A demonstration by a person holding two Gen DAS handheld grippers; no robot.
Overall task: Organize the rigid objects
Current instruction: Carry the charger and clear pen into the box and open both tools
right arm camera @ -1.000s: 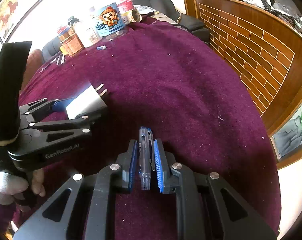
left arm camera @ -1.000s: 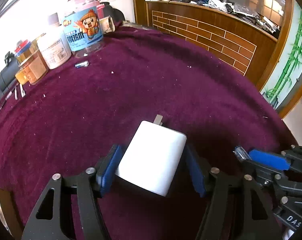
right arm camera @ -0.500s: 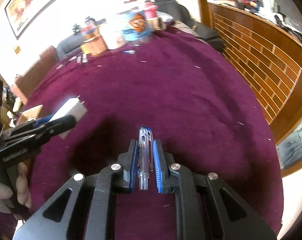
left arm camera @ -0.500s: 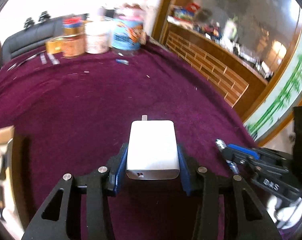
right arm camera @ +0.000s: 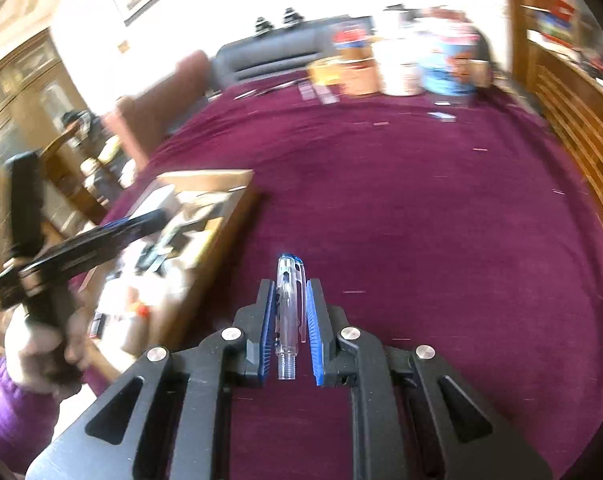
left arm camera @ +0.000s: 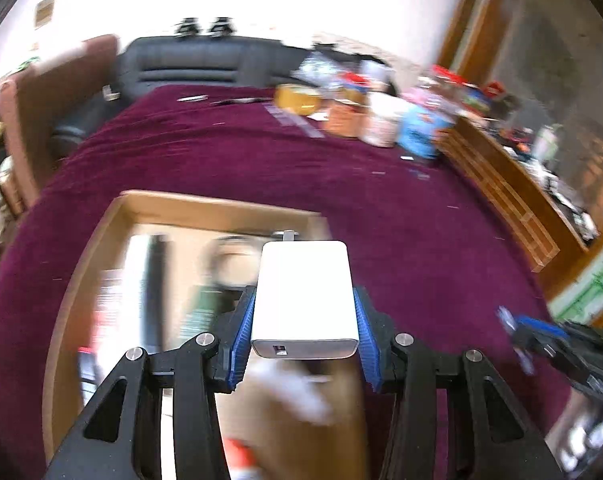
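Note:
My left gripper (left arm camera: 303, 312) is shut on a white charger plug (left arm camera: 305, 300), prongs pointing forward, held above an open cardboard box (left arm camera: 205, 208) with blurred items inside. My right gripper (right arm camera: 287, 312) is shut on a clear pen barrel with a blue cap (right arm camera: 288, 304), held above the purple tablecloth. In the right wrist view the box (right arm camera: 221, 216) lies to the left, with the left gripper (right arm camera: 113, 228) over it. The right gripper (left arm camera: 541, 332) shows at the right edge of the left wrist view.
Several jars and bottles (left arm camera: 381, 124) stand at the far edge of the round table (left arm camera: 381, 220); they also show in the right wrist view (right arm camera: 401, 68). A black sofa (left arm camera: 189, 60) is behind. A wooden counter (left arm camera: 513, 200) is on the right.
Both grippers have swung left with their loads. The cardboard box has come into view, and the left gripper with the charger is now over it.

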